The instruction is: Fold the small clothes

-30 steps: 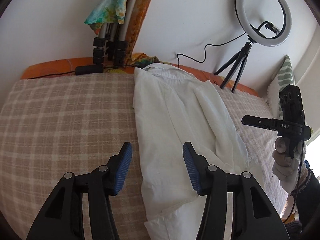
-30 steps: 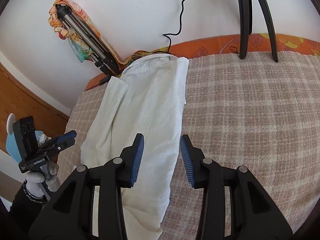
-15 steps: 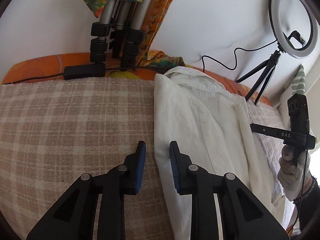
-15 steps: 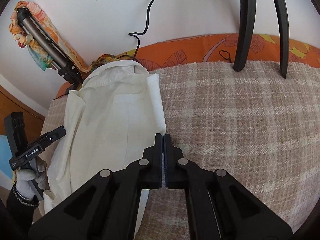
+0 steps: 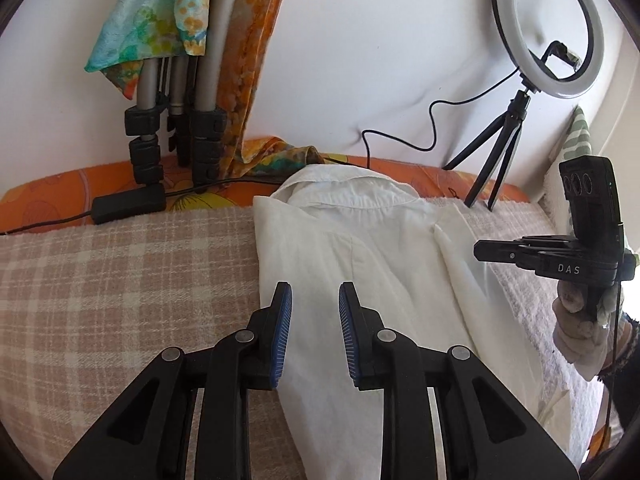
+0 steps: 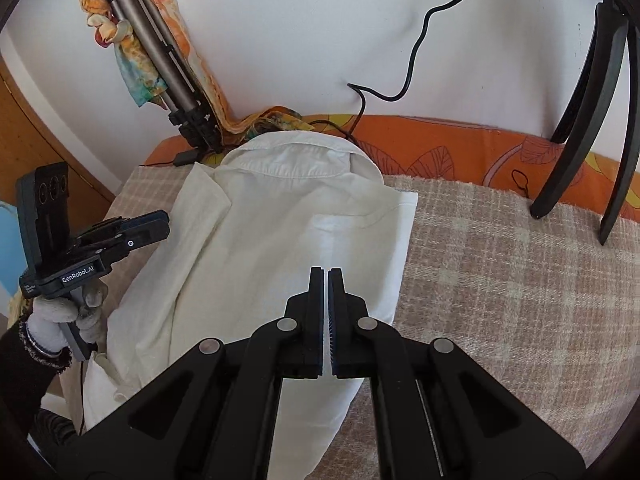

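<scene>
A white collared shirt (image 5: 360, 248) lies on a beige plaid blanket, both sides folded in to a long narrow strip, collar toward the wall; it also shows in the right wrist view (image 6: 280, 248). My left gripper (image 5: 315, 300) is open, its jaws hovering over the shirt's left edge. It also shows in the right wrist view (image 6: 164, 228), held above the shirt's left side. My right gripper (image 6: 325, 276) is shut and empty over the shirt's middle right. It also shows in the left wrist view (image 5: 480, 250) at the shirt's right edge.
A folded tripod (image 5: 176, 120) draped with a colourful scarf leans on the wall behind the collar. A ring light on a small tripod (image 5: 548, 32) stands at the back right, its cable (image 5: 400, 140) trailing to the bed. An orange sheet (image 6: 460, 144) edges the blanket.
My left gripper opened wider and shifted right over the shirt's left edge. My right gripper stayed shut and moved left from the shirt's right edge over the cloth.
</scene>
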The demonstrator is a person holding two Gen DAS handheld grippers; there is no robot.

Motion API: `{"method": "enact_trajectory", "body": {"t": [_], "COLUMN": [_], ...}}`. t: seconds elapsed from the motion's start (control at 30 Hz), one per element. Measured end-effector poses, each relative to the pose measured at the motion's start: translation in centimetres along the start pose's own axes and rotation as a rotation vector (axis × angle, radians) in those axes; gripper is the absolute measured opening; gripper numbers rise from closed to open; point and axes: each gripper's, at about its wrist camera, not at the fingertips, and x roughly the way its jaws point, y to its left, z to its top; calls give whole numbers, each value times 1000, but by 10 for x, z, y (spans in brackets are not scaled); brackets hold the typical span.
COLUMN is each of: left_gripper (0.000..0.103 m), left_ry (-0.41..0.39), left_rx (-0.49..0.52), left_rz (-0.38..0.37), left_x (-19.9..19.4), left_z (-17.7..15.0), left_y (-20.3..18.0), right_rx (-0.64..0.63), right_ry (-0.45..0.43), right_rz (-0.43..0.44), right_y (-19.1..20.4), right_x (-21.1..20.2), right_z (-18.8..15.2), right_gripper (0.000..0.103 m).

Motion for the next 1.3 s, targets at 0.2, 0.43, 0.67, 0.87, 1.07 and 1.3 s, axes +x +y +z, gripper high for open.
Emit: {"method": "enact_trajectory", "body": {"t": [0.2, 0.43, 0.67, 0.87, 1.07, 1.3], "left_gripper": [23, 52, 37, 2, 1, 1], "left_ry": [-5, -54, 0, -30, -91, -144], "left_rx": [-69, -216, -187, -193, -167, -131], "left_rz": [83, -120, -117, -93, -128, -136], "left_x": [11, -5, 19, 17, -21, -73], "left_z": [10, 22, 31, 29, 32, 29], "left_y": [30, 51, 40, 45, 40, 20], "right_rx": [66, 162, 159, 147, 122, 80], "right_ry": [-9, -84, -46, -48, -125, -176], "right_rz": [-142, 25, 47, 45, 81, 89], "right_y": [-31, -50, -42, -34, -21, 8], "right_x": [11, -3, 20, 19, -24, -85], "right_z": [9, 10, 17, 20, 21, 9], "right_gripper": [6, 61, 48, 5, 4, 3]}}
